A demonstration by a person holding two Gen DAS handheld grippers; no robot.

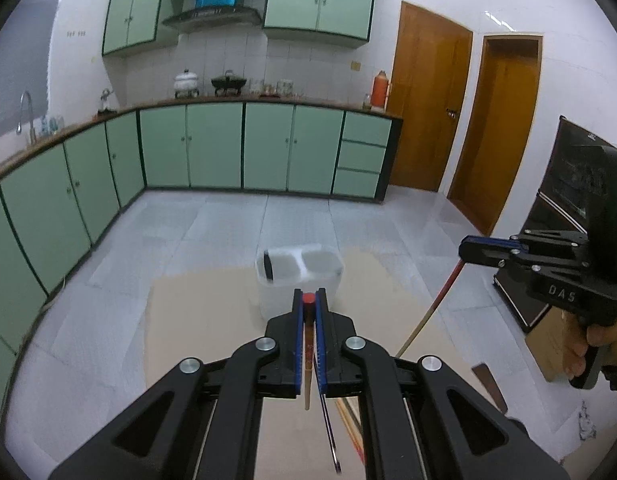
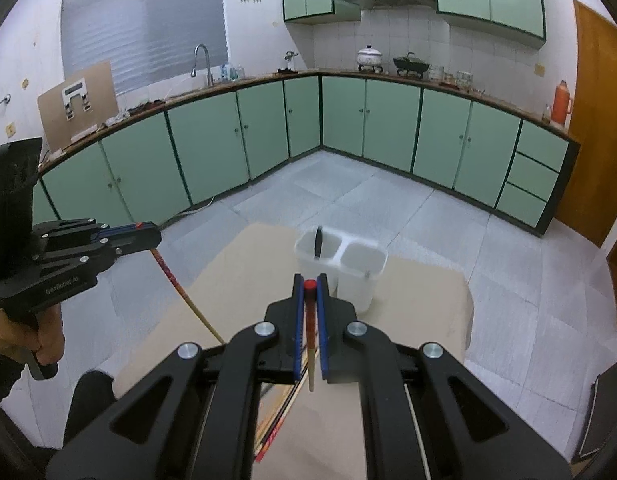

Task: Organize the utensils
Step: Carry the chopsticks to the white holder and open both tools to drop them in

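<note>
My left gripper [image 1: 308,300] is shut on a red-topped chopstick [image 1: 307,360] that hangs down between its fingers; it also shows in the right wrist view [image 2: 148,236], with its chopstick [image 2: 184,292] slanting down. My right gripper [image 2: 309,285] is shut on a second red-topped chopstick [image 2: 310,344]; it also shows in the left wrist view [image 1: 468,250], with its chopstick [image 1: 432,308]. A white two-compartment holder [image 1: 300,276] [image 2: 340,268] stands on the tan table ahead of both grippers, with a dark utensil [image 2: 318,242] in its left compartment.
More chopsticks and a thin dark utensil [image 1: 328,428] lie on the table [image 1: 196,320] below the grippers. Green cabinets [image 1: 212,144] line the far walls. A dark cabinet [image 1: 568,208] stands at the right.
</note>
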